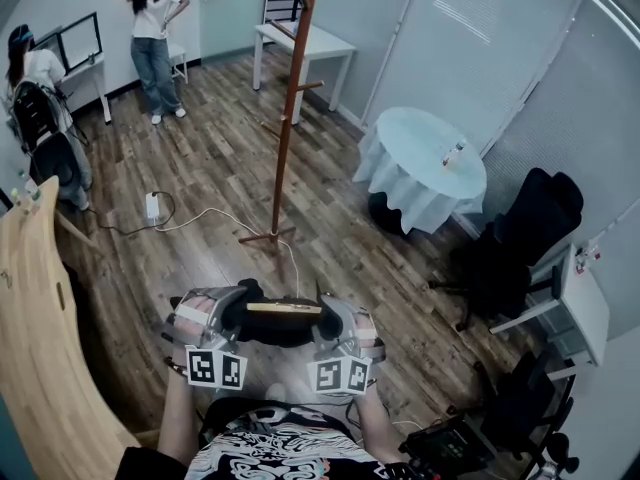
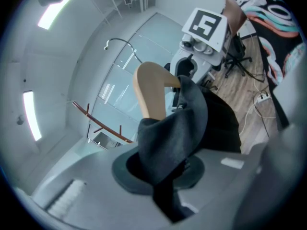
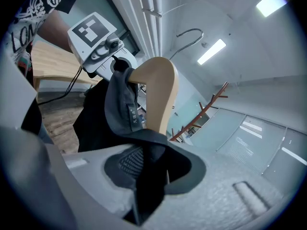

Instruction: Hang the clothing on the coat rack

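My left gripper (image 1: 232, 315) is closed narrow on the dark cloth of the garment (image 1: 275, 333) where it drapes over one end of the wooden hanger (image 1: 284, 309). The hanger lies level between my two hands, low in front of me, with the garment bunched under it. Its wire hook (image 2: 125, 43) stands free above the middle of the wood. Straight ahead, well apart from the load, the rack (image 1: 288, 118) stands on the floor (image 1: 210, 168), with a short peg (image 1: 310, 86) sticking out to the right partway up the pole and more arms at the top edge of the head view. My right gripper (image 1: 325, 318) is set a little wider and pinches cloth over the hanger's other end. As I judge it, the step is the carry to the rack. To do it well I would move both hands as one so the hanger stays level and no cloth slips out. I would step past the cable (image 1: 200, 218) lying near the rack's foot, then raise the hanger above a peg. Then I would lower the hook over that peg before opening either gripper. The thin hook is easy to lose against the pale walls, so I would watch it in both gripper views.
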A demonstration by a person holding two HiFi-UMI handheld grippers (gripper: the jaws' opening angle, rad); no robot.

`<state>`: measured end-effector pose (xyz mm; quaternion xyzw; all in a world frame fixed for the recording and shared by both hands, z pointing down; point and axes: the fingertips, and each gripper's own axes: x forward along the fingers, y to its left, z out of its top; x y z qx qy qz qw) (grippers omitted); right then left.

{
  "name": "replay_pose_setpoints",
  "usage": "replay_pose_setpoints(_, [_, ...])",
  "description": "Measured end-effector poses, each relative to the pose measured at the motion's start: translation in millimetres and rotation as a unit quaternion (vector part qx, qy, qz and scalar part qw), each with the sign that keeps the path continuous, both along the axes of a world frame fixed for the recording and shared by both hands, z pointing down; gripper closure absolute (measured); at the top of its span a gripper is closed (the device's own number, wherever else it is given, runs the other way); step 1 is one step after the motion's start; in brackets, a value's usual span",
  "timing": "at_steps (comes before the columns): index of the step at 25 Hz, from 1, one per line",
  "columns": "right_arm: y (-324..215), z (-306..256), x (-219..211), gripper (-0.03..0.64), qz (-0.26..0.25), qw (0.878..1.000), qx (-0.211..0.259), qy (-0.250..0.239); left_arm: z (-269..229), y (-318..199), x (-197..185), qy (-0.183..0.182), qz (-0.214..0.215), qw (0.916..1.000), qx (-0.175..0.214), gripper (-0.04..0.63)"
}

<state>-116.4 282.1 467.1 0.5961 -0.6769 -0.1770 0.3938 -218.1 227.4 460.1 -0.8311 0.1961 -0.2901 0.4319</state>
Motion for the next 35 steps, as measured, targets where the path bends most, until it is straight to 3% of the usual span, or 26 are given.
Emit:
replay_pose_setpoints(8, [-11, 5, 26, 0.523, 0.006, 1.000, 0.014, -0.006, 2, -12, 26, -0.002, 0.006, 1.0000, 0.000, 0.565])
replay_pose_setpoints(15, [-34, 7, 51, 0.523, 0.022, 1.000, -0.007, -0.012, 7, -41, 56, -0.004, 0.022, 0.9997, -0.003, 0.565])
replay_pose_setpoints(35, [-219, 25, 160, 0.523, 0.059, 0.997, -0.027, -0.035, 19, -233, 170, -0.017, 0.048, 0.9987, -0.004, 0.564])
